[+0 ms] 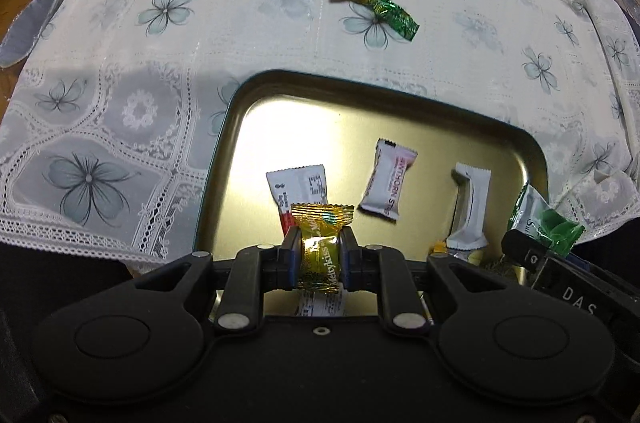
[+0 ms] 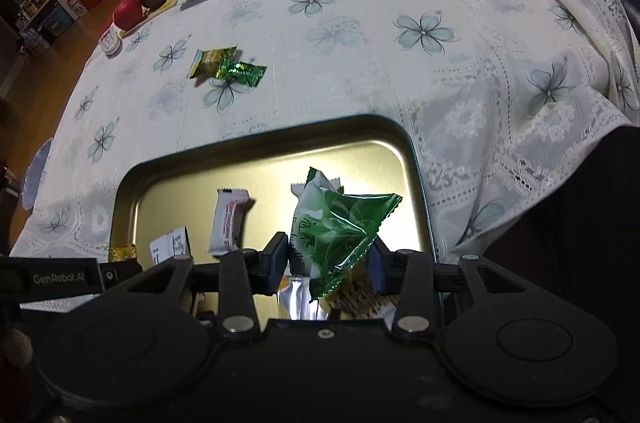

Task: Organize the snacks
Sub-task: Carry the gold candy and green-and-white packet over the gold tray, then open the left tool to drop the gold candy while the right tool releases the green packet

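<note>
Gold-wrapped candy (image 1: pixel 320 247) is being pinched by the left hand-held gripper (image 1: pixel 319 255) over the tin tray (image 1: pixel 224 127). The right hand-held gripper (image 2: pixel 330 255) is apparently clamping a green packet (image 2: pixel 340 223); both probably need releasing next.

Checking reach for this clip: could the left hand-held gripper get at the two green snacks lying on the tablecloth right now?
Probably not yet: the left hand-held gripper is shut on a gold candy. The path over the tablecloth to the green snacks looks free.

gold candy wrapper (image 1: pixel 320 247): "Meltykiss" | left gripper (image 2: pixel 60 277) housing: "GenRobot.AI"
</note>
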A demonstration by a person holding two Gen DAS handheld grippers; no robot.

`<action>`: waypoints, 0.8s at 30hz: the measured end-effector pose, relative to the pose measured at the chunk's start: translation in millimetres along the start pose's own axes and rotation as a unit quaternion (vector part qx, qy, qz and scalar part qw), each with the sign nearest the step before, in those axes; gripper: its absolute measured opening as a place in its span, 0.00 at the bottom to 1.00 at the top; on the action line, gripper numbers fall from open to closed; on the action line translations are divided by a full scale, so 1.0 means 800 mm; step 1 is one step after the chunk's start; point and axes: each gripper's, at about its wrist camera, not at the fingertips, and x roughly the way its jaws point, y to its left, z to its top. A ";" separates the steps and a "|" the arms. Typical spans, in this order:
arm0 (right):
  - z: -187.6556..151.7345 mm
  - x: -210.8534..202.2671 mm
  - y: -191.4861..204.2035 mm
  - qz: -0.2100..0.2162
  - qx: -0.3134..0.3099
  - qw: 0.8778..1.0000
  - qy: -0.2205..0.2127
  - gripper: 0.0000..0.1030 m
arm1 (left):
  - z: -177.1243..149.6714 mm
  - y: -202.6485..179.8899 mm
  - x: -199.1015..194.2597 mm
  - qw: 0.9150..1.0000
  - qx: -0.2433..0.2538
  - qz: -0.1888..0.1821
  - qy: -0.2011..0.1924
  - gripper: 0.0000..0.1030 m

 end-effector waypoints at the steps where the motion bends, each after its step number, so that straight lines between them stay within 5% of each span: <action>1: -0.005 0.000 0.000 0.000 -0.001 1.000 0.005 0.42 | -0.004 0.000 0.001 1.000 0.001 0.008 0.000 0.25; 10: -0.025 0.001 0.000 -0.011 -0.009 0.999 0.028 0.42 | -0.017 -0.007 0.011 0.999 0.018 0.035 0.003 0.25; 24: 0.007 0.003 -0.010 -0.014 0.000 1.000 0.020 0.42 | 0.027 -0.040 0.007 0.998 0.033 0.055 -0.023 0.25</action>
